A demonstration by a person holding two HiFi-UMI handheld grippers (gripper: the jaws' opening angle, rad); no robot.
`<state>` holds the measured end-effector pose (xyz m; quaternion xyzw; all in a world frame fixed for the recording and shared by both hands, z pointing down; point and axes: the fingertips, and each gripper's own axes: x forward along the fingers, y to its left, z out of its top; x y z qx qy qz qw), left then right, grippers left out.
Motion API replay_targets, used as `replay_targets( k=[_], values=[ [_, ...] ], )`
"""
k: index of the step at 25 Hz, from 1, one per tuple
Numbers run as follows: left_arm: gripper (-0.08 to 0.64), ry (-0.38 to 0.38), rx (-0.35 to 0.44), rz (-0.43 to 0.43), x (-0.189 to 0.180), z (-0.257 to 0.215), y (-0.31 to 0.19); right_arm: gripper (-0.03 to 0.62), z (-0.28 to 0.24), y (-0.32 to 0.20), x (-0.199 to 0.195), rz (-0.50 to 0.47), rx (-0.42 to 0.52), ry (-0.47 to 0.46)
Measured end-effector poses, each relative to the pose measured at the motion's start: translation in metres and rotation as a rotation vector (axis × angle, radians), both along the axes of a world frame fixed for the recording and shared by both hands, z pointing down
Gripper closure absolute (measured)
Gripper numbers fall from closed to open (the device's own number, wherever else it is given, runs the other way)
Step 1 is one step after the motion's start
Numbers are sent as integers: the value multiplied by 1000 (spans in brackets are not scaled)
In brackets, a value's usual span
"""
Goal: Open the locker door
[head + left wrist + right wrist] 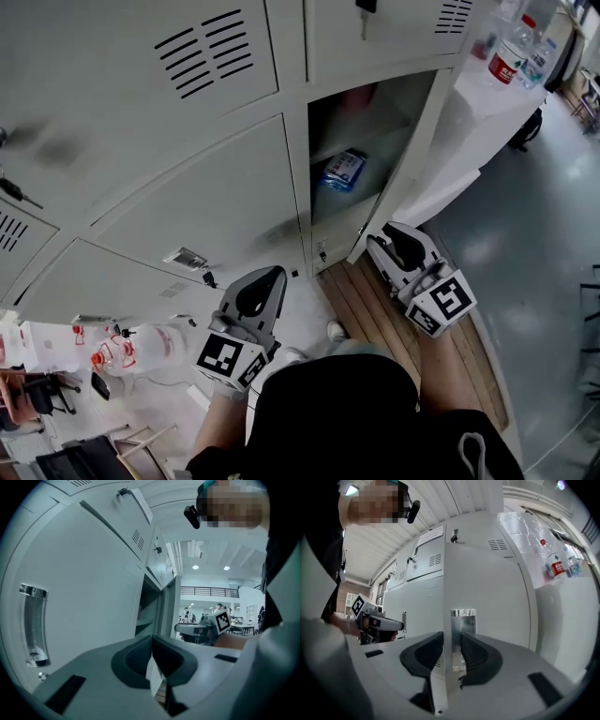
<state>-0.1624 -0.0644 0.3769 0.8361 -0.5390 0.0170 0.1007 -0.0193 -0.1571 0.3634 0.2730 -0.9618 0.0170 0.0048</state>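
Grey metal locker door (487, 588) stands ajar off its compartment. Right gripper (452, 653) clamped on its edge beside chrome handle (463, 620). Blue packet (342, 171) inside. Left gripper (152, 641) jaws together, empty, near closed neighbouring door (84, 611).

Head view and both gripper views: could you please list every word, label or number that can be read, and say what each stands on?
No text can be read.
Red label on the clear plastic bottle: print too small.
Blue packet in the open locker compartment: white print blurred.
White paper sheet on an upper grey locker door: too small.
Black-and-white square marker: a pattern, no words.
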Motion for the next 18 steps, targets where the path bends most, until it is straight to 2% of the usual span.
replay_targets(
  k=[7,18],
  values=[
    [537,15,16,87,26,0,-11,455,0,7,28,61,-1,-2],
    [537,20,-4,180,63,2,-27,418,2,11,79,164,-13,-13]
  ],
)
